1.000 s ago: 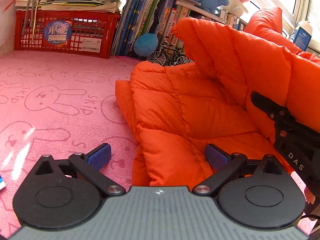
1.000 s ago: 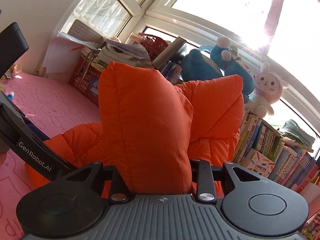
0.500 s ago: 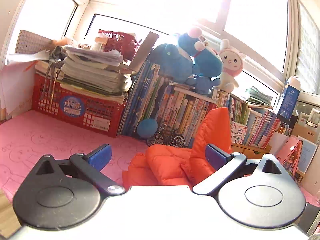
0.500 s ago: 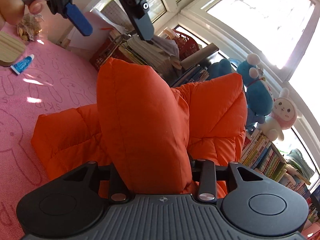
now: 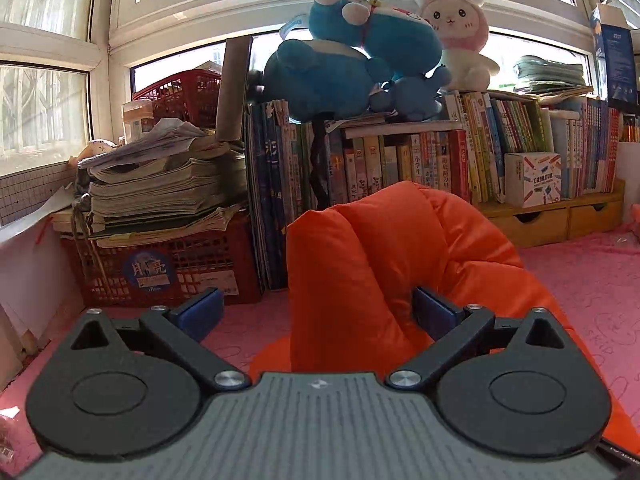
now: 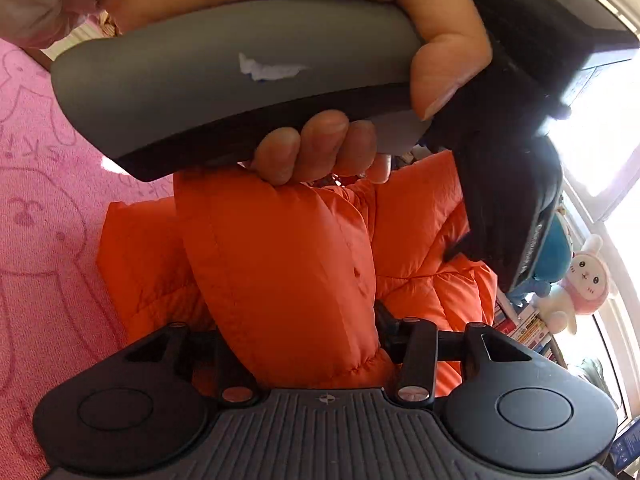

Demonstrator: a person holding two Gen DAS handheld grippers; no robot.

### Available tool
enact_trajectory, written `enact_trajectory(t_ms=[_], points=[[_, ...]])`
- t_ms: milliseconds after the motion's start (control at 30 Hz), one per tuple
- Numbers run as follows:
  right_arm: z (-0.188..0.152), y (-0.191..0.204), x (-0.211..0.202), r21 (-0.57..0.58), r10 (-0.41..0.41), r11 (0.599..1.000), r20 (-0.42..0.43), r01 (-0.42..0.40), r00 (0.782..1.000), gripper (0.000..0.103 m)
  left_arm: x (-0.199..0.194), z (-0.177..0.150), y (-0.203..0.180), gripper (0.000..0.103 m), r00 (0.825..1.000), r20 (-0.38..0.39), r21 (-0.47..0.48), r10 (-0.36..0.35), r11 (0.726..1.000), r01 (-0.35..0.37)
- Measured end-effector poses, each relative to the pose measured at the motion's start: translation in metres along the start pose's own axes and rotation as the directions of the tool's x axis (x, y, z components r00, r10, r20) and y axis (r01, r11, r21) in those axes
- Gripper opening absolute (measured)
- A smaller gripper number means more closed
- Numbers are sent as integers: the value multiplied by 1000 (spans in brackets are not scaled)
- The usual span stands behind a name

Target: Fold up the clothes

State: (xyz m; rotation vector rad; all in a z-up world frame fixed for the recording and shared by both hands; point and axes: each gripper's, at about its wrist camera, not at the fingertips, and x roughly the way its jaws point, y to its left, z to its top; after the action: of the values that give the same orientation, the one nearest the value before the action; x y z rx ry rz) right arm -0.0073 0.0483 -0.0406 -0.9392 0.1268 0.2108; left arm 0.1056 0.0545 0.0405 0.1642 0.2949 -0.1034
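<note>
A puffy orange jacket [image 5: 380,264] lies bunched on the pink mat, with one fold standing upright. My left gripper [image 5: 314,312] is open wide around that fold. The right blue pad [image 5: 434,314] touches the cloth and the left pad [image 5: 198,312] stands well clear. In the right wrist view the same jacket [image 6: 288,272] fills the gap of my right gripper [image 6: 312,344]. Its jaws are opening, with the cloth still pinched between its fingers. A hand [image 6: 320,148] holding the left gripper's grey handle [image 6: 240,72] hangs just above the fold.
The pink rabbit-print mat [image 5: 580,280] covers the surface. A red crate [image 5: 160,272] stacked with papers stands at the back left. A row of books [image 5: 380,160] with plush toys [image 5: 352,52] on top lines the back, and wooden drawers [image 5: 552,220] sit to the right.
The left gripper rose and swung from low over the mat to straddle the upright fold. Its hand and handle now fill the top of the right wrist view. The right jaws stand slightly wider.
</note>
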Motion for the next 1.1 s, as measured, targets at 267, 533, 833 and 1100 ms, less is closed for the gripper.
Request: enact_trajectory(t_ms=[267,533,833,1100], points=[[-7,-3,-14,20,29,999,25,-30,999,56,7,-31,-14,102,986,28,168,162,972,-164],[-34,-37,-41,161,35,986,-7,-34,999,70,16,-42,-11,103,980,2,164,197,967,-195],[-79,-83,-55,401,42,916,-108,5,993,77,24,-49,-5,103,977,-40,138,211,969,-204],[-120,-121,-59,647,123,763,-158,9,980,83,23,-54,-4,103,973,-52,141,224,967,-215]])
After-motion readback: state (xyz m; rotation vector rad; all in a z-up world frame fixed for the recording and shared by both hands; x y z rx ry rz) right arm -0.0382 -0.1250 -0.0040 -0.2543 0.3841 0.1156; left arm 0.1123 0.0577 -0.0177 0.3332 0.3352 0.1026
